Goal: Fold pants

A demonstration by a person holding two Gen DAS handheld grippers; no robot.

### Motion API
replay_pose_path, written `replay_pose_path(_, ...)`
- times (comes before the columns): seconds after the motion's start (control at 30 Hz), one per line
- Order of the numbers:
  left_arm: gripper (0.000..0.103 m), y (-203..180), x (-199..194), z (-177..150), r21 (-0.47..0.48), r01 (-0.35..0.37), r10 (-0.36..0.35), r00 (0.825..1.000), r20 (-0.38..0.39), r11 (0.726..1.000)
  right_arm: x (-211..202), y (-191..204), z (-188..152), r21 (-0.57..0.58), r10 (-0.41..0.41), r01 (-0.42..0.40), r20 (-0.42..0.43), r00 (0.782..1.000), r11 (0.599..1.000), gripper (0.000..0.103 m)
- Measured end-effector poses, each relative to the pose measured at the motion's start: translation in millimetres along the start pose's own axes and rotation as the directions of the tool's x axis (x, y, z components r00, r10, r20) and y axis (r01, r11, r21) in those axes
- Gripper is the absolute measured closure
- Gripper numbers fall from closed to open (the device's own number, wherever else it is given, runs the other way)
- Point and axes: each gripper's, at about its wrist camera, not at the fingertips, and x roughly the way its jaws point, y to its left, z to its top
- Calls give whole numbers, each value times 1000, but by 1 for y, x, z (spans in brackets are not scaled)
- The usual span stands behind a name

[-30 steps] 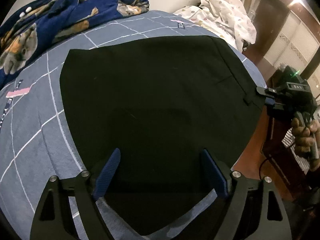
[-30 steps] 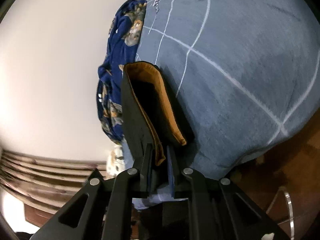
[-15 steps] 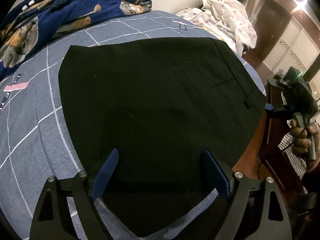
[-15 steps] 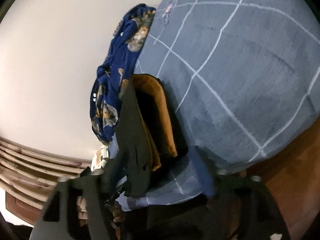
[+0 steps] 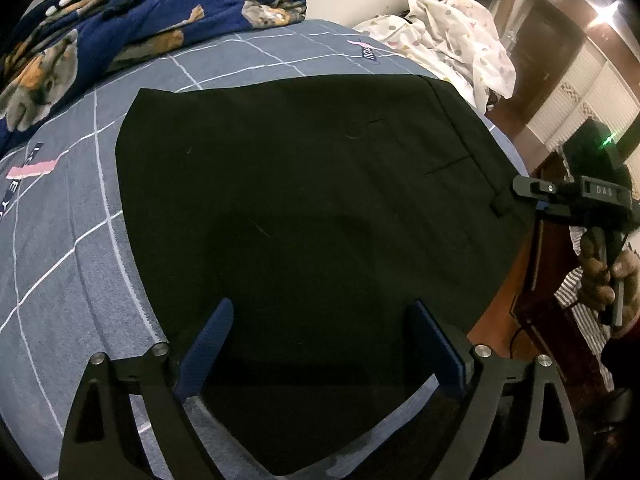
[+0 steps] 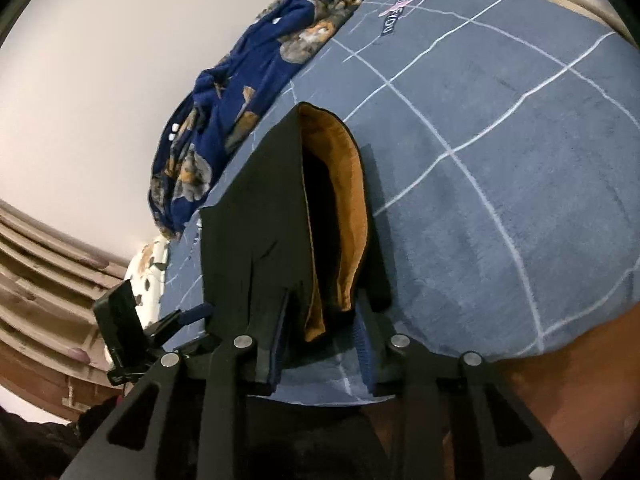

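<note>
Your bed (image 5: pixel 68 240), grey-blue cover with white grid lines, fills both views. Black pants (image 5: pixel 304 208) lie folded flat across it, waistband end at bed edge nearest you, tan lining (image 6: pixel 340 208) showing at open waist in right wrist view. Blue dog-print blanket (image 5: pixel 132 28) bunched against wall; white dotted cloth (image 5: pixel 460 48) heaped at far corner. Your left gripper (image 5: pixel 320 344) hovers over pants, jaws spread wide, holding nothing. Your right gripper (image 6: pixel 324 340) sits at waistband, jaws parted, fabric edge between them, not clamped
</note>
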Motion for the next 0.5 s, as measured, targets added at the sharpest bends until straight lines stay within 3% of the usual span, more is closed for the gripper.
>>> replay_pose_path(0.23, 13, 1, 1, 0, -2, 1, -1, 1000, -3, 1000, 15, -5, 11, 4, 27, -27, -41, 999, 1000, 64)
replay_pose_path(0.3, 13, 2, 0, 0, -6, 0, 0, 1000, -4, 1000, 21, -6, 14, 19, 35, -33, -72, 997, 999, 69)
replay_pose_path(0.33, 13, 3, 0, 0, -10, 0, 0, 1000, -6, 1000, 23, -4, 16, 20, 31, -30, -83, 996, 999, 80)
replay_pose_path(0.5, 13, 15, -16, 1, -61, -8, 9, 1000, 11, 998, 18, 24, 27, 25, 51, -49, -94, 994, 998, 84)
